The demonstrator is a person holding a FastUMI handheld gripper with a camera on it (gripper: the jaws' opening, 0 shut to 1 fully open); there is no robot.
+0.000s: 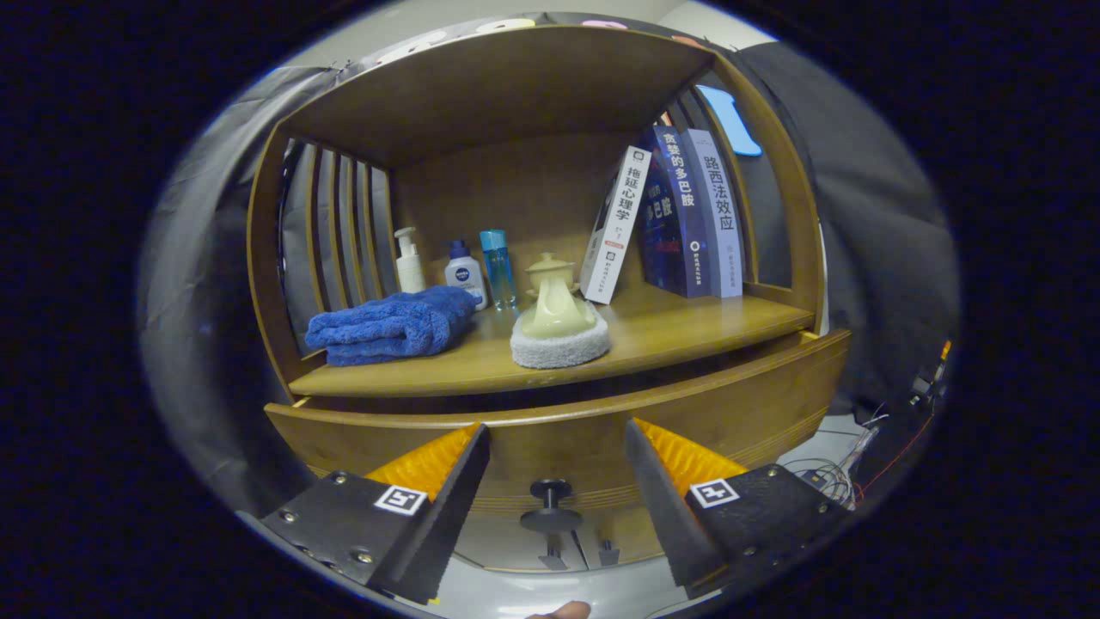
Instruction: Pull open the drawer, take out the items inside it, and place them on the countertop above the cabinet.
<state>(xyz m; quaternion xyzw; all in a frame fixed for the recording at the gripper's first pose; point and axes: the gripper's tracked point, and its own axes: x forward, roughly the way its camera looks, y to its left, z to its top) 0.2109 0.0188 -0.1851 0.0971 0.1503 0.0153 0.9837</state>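
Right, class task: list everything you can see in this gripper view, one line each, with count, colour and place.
Cabinet: one, brown wood, slatted sides, beyond the fingers.
Countertop: one, brown wood, above the drawer.
Drawer: one, brown wood, looks slightly pulled out.
Drawer knob: one, dark, between the fingers.
Towel: one, blue, folded, countertop's left part.
Pump bottle: one, white, behind the towel.
Lotion bottle: one, white with blue cap, beside the pump bottle.
Clear bottle: one, light blue, right of the lotion bottle.
Lidded cup: one, cream, on the pad.
Pad: one, grey, countertop's middle.
Books: three, one white, two dark blue, leaning at right.
Cables: several, right of the drawer.
Gripper: one; fingers open, either side of the knob, not touching.
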